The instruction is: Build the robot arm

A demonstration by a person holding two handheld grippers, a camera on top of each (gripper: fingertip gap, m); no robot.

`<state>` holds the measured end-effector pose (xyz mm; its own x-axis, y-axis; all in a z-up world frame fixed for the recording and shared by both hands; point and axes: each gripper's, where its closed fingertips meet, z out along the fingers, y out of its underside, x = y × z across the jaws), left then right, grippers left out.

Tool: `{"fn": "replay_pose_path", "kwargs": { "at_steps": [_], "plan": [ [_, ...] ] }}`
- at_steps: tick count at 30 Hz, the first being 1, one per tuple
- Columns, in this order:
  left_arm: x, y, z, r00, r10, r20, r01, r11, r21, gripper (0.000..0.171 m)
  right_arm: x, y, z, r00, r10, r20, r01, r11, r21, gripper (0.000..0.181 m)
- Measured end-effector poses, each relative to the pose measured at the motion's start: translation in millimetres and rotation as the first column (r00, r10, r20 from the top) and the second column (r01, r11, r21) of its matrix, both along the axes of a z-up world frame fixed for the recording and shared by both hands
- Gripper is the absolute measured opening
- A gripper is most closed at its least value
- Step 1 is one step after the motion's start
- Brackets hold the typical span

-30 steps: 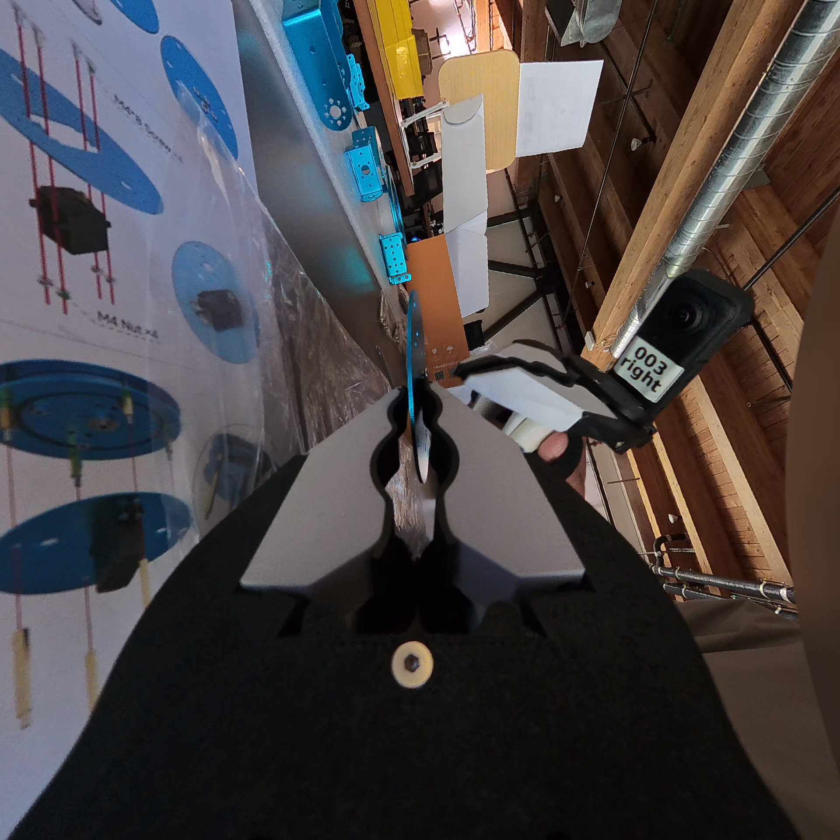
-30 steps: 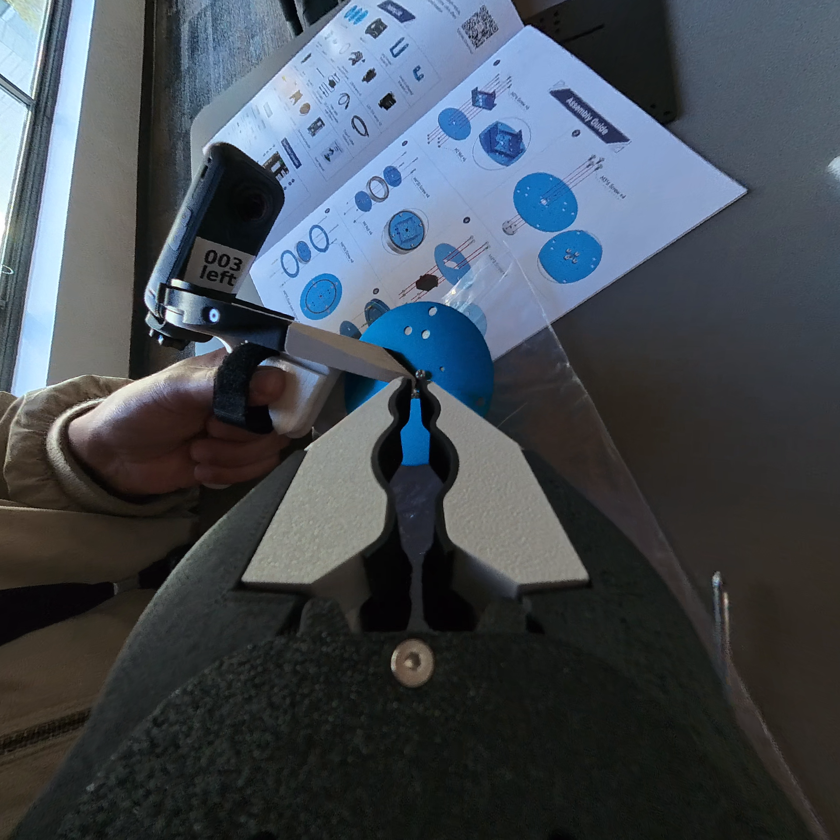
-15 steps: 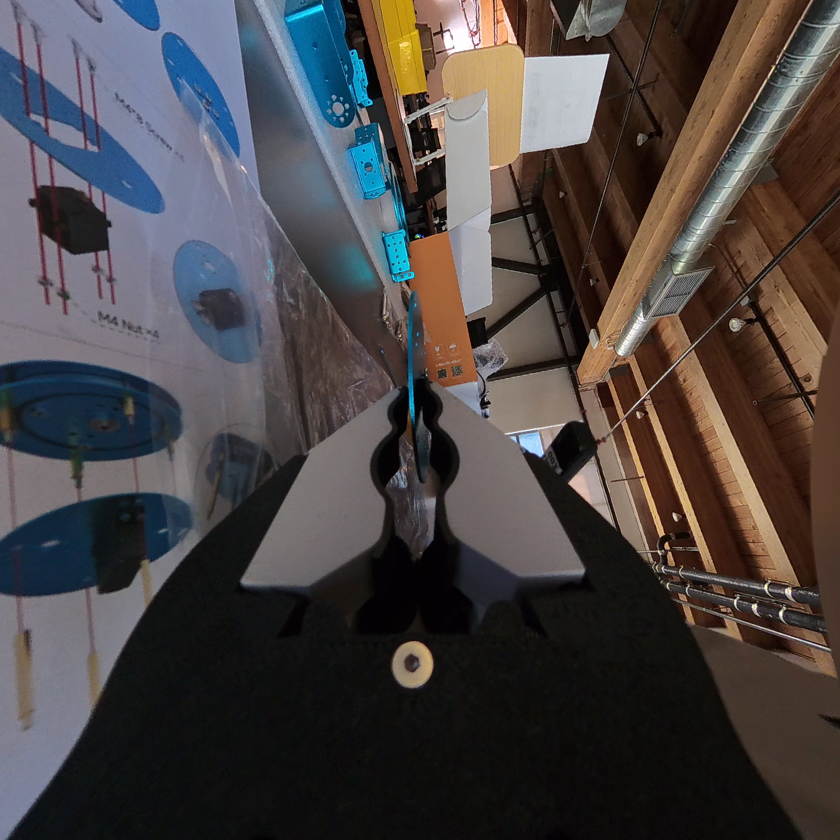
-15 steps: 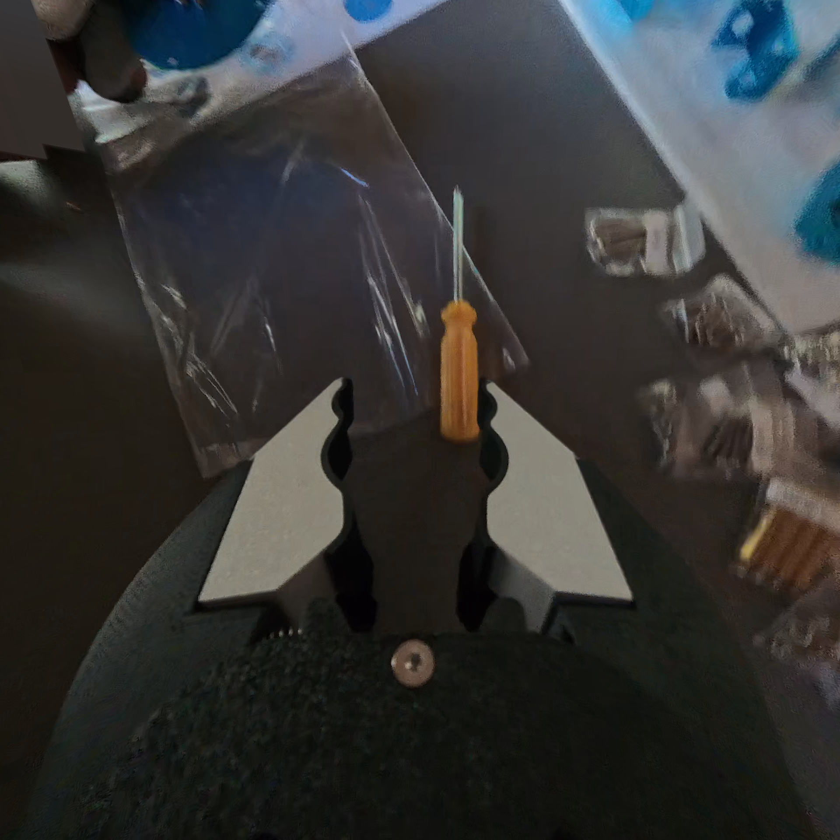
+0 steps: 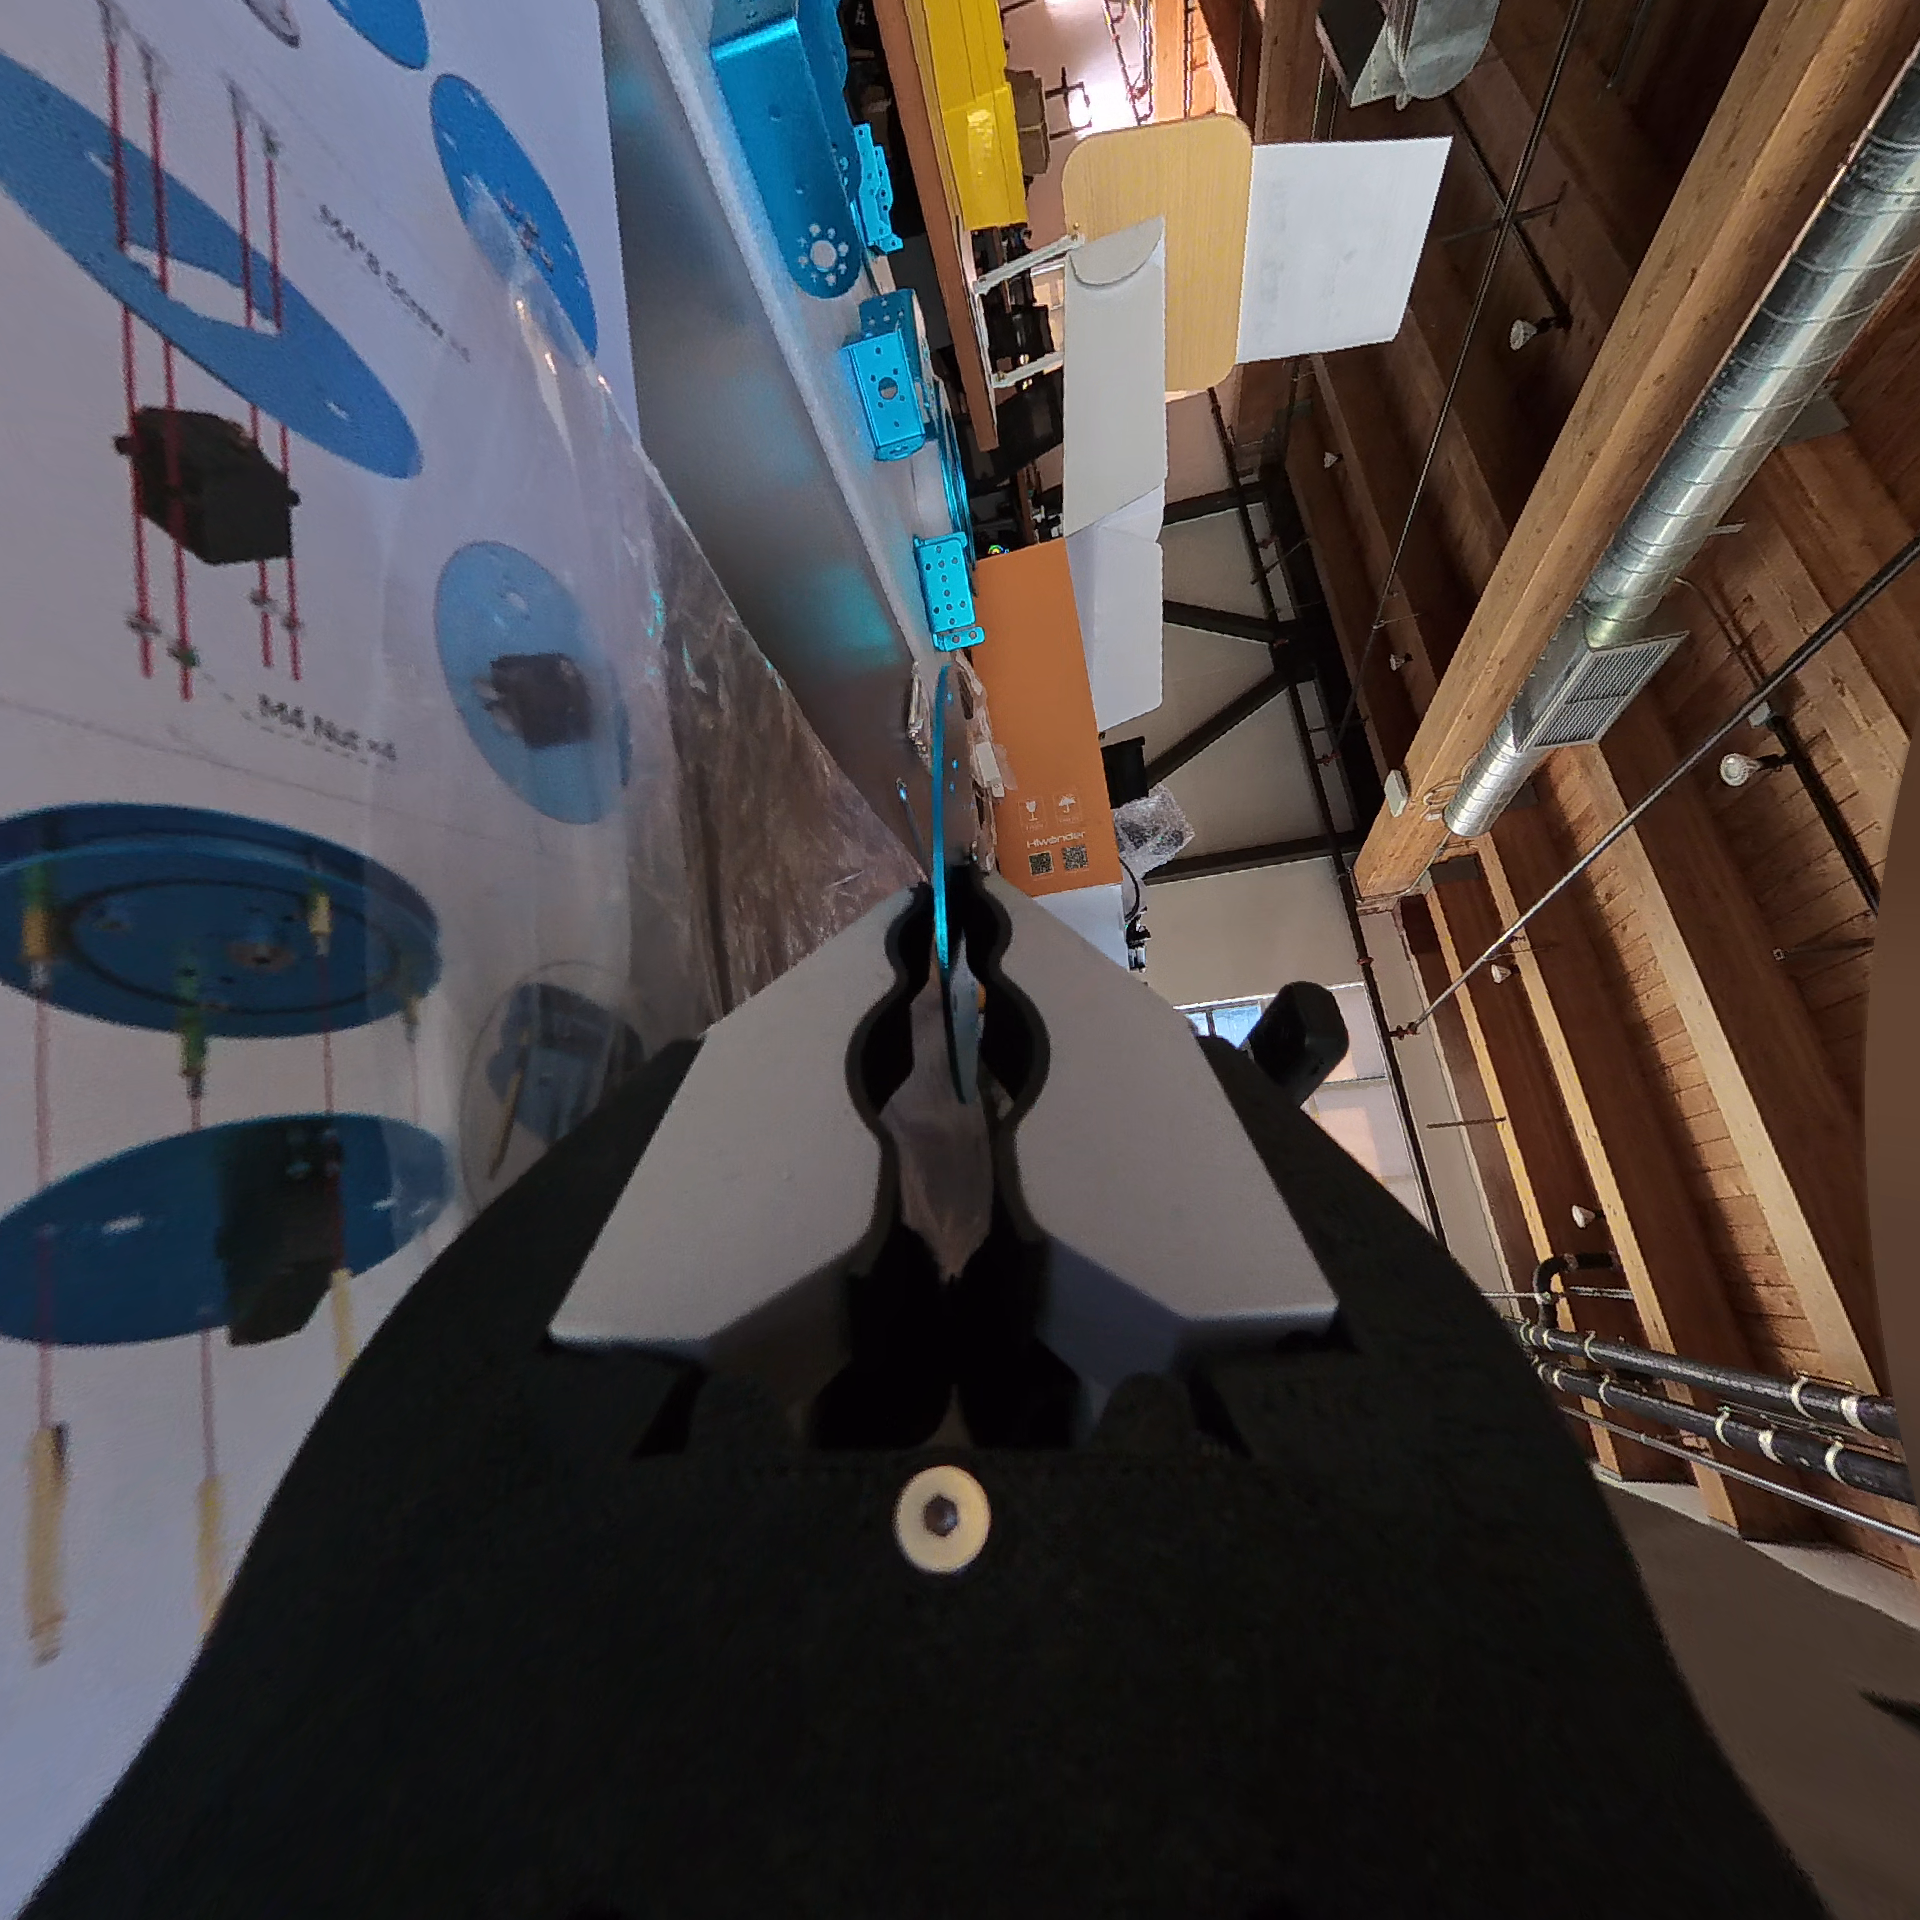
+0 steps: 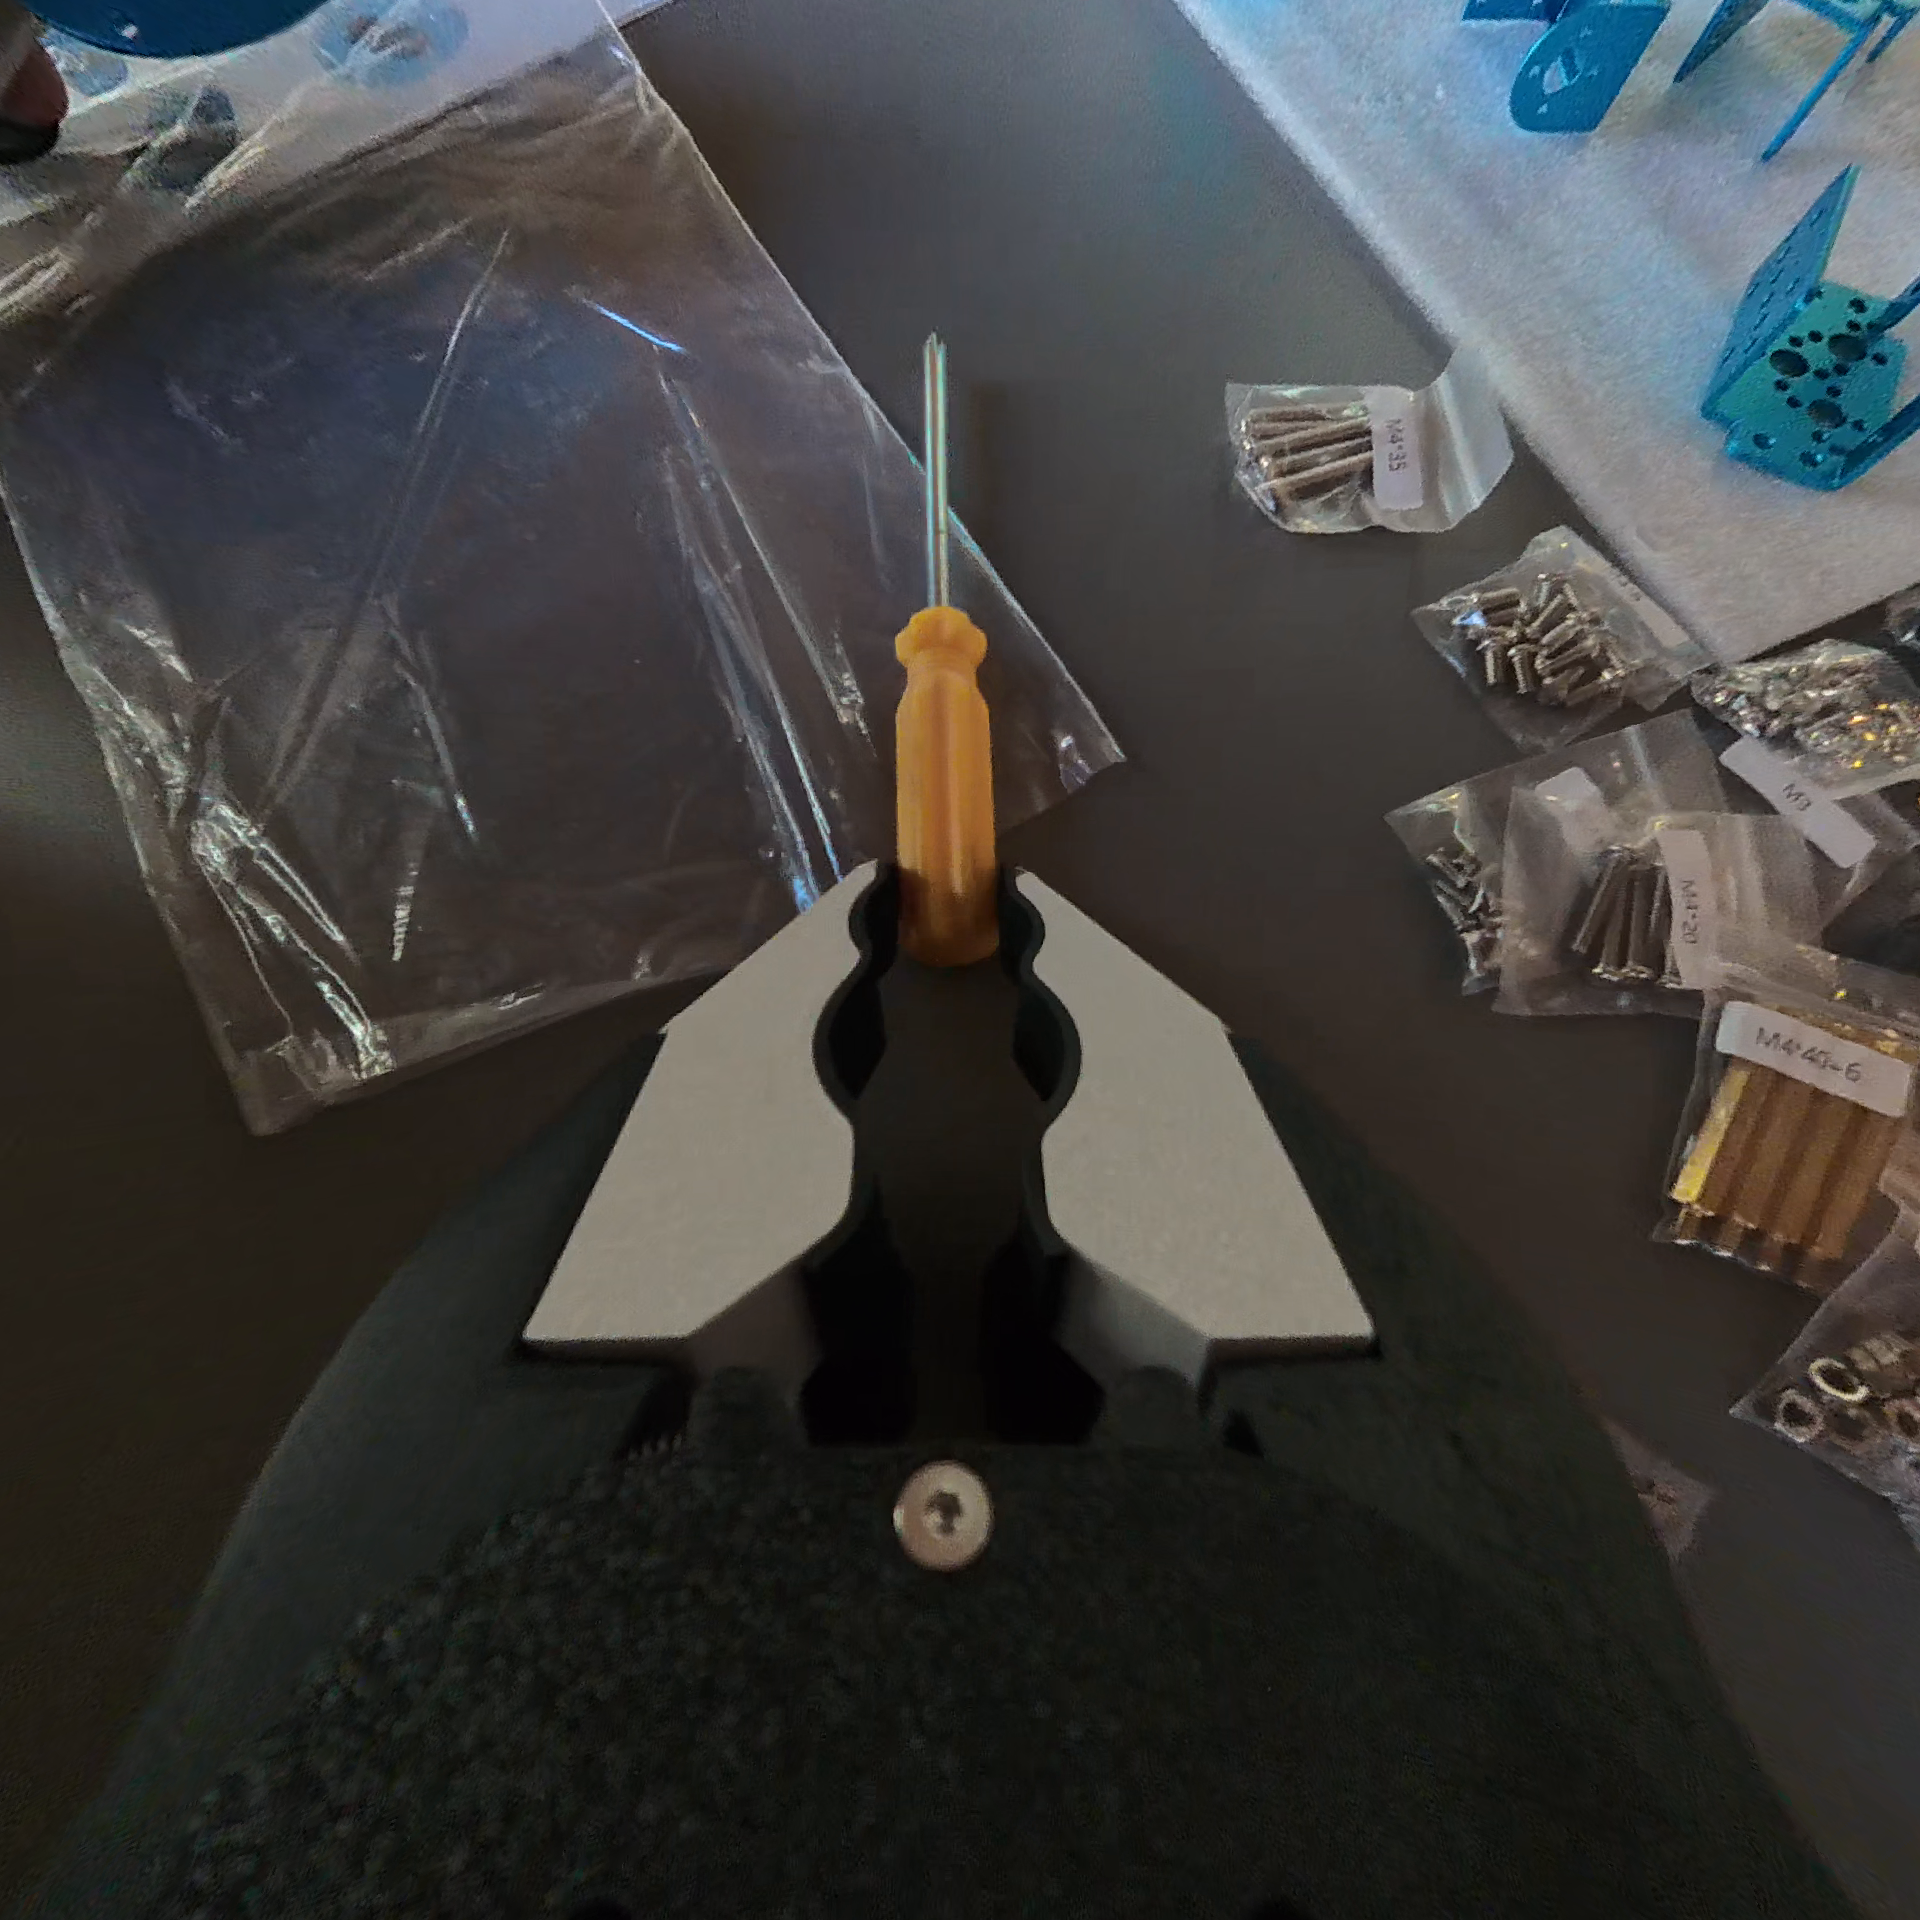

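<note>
My left gripper (image 5: 951, 896) is shut on a thin blue round plate (image 5: 943, 790), seen edge-on and held upright over a printed assembly sheet (image 5: 260, 520). A bit of clear film sits between the jaws behind the plate. My right gripper (image 6: 948, 883) is low over the dark table, and its fingertips are closed against the rear of an orange-handled screwdriver (image 6: 943, 748). The screwdriver's thin metal shaft (image 6: 938, 468) points away from me over the edge of a clear plastic bag (image 6: 416, 582). The blue plate's rim shows at the top left of the right wrist view (image 6: 135, 26).
Several small bags of screws (image 6: 1330, 457), standoffs (image 6: 1787, 1153) and washers lie to the right. Blue metal brackets (image 6: 1808, 384) stand on a white foam sheet (image 6: 1558, 260) at the back right; they also show in the left wrist view (image 5: 883, 384). An orange box (image 5: 1039, 727) stands beyond. My right fingertips sit around 25 centimeters from my left ones.
My right gripper left the blue plate, swung right and down to the screwdriver, and its jaws narrowed onto the handle. My left gripper kept holding the plate nearly still.
</note>
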<state>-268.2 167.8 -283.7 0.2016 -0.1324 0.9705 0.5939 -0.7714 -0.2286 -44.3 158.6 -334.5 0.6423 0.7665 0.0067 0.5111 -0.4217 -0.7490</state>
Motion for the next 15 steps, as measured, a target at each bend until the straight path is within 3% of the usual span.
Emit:
{"fn": "replay_pose_path", "kwargs": {
  "at_steps": [4,8,11,15],
  "plan": [
    [6,3,0,1.000,-0.021,-0.013,0.021,1.000,0.004,0.005,-5,-2,22,0.989,0.120,0.086,-0.128,0.987,0.100,0.018],
    [13,6,1,0.999,-0.043,-0.006,0.043,0.999,0.009,0.005,-7,9,86,0.902,0.253,0.351,-0.342,0.913,0.221,0.017],
    [17,7,1,0.998,-0.058,-0.006,0.058,0.998,0.012,0.006,-20,15,140,0.716,0.316,0.622,-0.579,0.766,0.278,0.018],
    [23,9,2,0.997,-0.078,-0.006,0.078,0.997,0.010,0.005,-64,16,196,0.358,0.221,0.907,-0.865,0.445,0.233,0.018]
  ]
}}
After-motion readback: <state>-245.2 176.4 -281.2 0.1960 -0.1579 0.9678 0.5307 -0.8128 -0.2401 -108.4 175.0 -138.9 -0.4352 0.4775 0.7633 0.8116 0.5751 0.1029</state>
